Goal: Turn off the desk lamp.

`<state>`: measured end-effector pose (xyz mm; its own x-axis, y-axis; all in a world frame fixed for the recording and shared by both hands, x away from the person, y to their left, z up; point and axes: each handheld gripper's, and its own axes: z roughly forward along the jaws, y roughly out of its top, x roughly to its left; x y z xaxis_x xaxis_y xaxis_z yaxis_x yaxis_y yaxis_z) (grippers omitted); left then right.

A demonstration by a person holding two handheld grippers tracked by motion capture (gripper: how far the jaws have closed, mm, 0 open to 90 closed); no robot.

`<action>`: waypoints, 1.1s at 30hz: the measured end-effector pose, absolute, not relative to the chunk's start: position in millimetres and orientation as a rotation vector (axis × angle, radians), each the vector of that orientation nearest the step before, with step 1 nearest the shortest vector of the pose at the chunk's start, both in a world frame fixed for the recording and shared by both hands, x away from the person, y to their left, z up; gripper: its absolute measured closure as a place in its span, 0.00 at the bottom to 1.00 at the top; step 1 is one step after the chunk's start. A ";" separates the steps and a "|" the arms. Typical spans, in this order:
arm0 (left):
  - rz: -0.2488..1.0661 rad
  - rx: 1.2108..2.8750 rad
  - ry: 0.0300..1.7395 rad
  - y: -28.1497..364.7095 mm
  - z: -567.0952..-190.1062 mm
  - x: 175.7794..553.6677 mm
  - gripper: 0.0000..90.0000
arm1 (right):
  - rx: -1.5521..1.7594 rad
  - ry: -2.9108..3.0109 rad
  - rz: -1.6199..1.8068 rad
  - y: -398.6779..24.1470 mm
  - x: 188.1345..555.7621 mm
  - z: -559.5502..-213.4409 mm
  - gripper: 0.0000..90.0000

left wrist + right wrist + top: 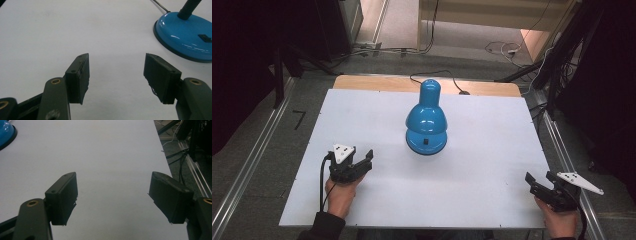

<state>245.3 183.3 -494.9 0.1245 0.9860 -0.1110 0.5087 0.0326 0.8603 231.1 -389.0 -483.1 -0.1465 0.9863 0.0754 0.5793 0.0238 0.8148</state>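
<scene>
A: Where does the glossy blue desk lamp (pixel 426 122) stand?

B: Near the middle of the white bench (pixel 482 170), a little toward its far edge. Its shade bends down over the round blue base (pixel 185 37), and a black cord (pixel 437 76) runs off behind it.

A: And the left gripper (pixel 362 161)?

B: It is low over the bench at the near left, clear of the lamp, jaws apart with bare bench between them. Its own view shows the base ahead on the right.

A: The right gripper (pixel 539 181)?

B: At the near right corner, well apart from the lamp. Its jaws also stand wide, gripping nothing.
</scene>
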 end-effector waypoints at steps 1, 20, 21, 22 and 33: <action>0.744 1.587 1.498 185.2 -494.9 244.7 0.42 | 1.595 1.776 0.994 -388.7 231.2 -483.2 0.24; 0.738 1.572 1.519 212.1 -493.8 223.0 0.39 | 1.593 1.777 0.988 -388.5 231.1 -483.4 0.24; 0.738 1.570 1.522 213.5 -493.7 222.2 0.39 | 1.593 1.777 0.989 -388.5 231.1 -483.4 0.24; 0.739 1.568 1.523 215.0 -493.7 221.2 0.39 | 1.593 1.777 0.989 -388.5 231.1 -483.4 0.24; 0.741 1.554 1.558 229.4 -495.3 210.8 0.35 | 1.599 1.783 0.982 -388.7 231.4 -484.5 0.24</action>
